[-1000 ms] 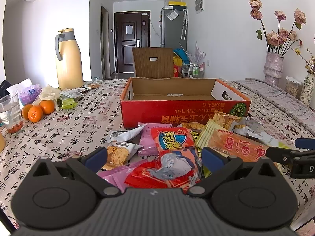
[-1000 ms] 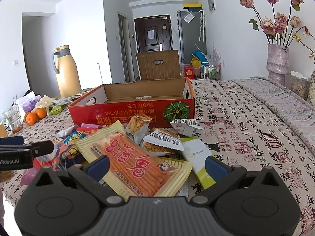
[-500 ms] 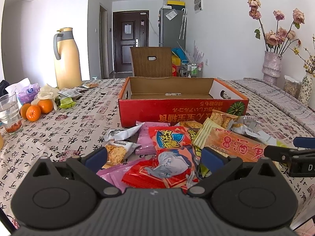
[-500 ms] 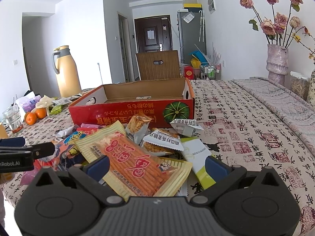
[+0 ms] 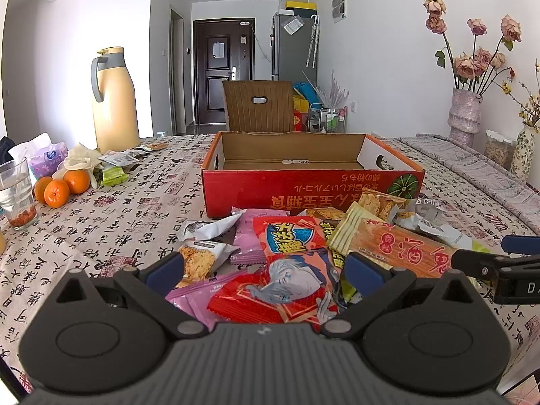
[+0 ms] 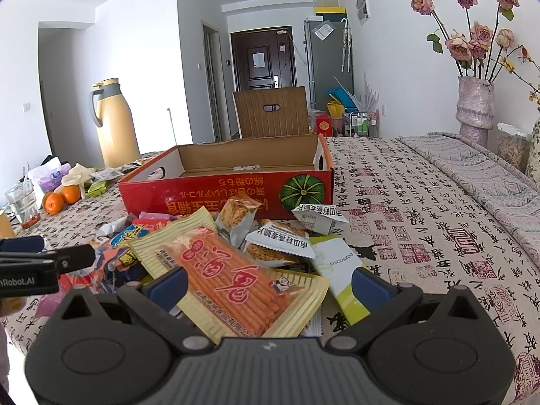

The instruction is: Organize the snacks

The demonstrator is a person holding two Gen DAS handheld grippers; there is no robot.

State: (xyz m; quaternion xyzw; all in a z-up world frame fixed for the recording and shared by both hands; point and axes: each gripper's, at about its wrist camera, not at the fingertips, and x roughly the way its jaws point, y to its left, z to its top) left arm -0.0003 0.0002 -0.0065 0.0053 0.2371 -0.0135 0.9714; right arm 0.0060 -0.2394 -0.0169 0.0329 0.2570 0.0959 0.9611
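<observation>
Snack pile (image 5: 303, 256) lying on tablecloth (image 6: 422, 202), just in front of empty red box (image 5: 303, 185). Left gripper (image 5: 263, 266) spread wide over red packet (image 5: 287, 290), pinching nothing. Right gripper (image 6: 270, 278) also spread wide over stick bag (image 6: 233, 273), nothing held. Probably light, soft, crinkly and slippery film; sticks inside likely brittle, so better to pinch at sealed edge, not across the middle. Stick bag flat, long axis diagonal, from near-right corner up toward far-left, one short end pointing to box.

Black grippers (image 5: 265, 266), blue-padded jaws
</observation>
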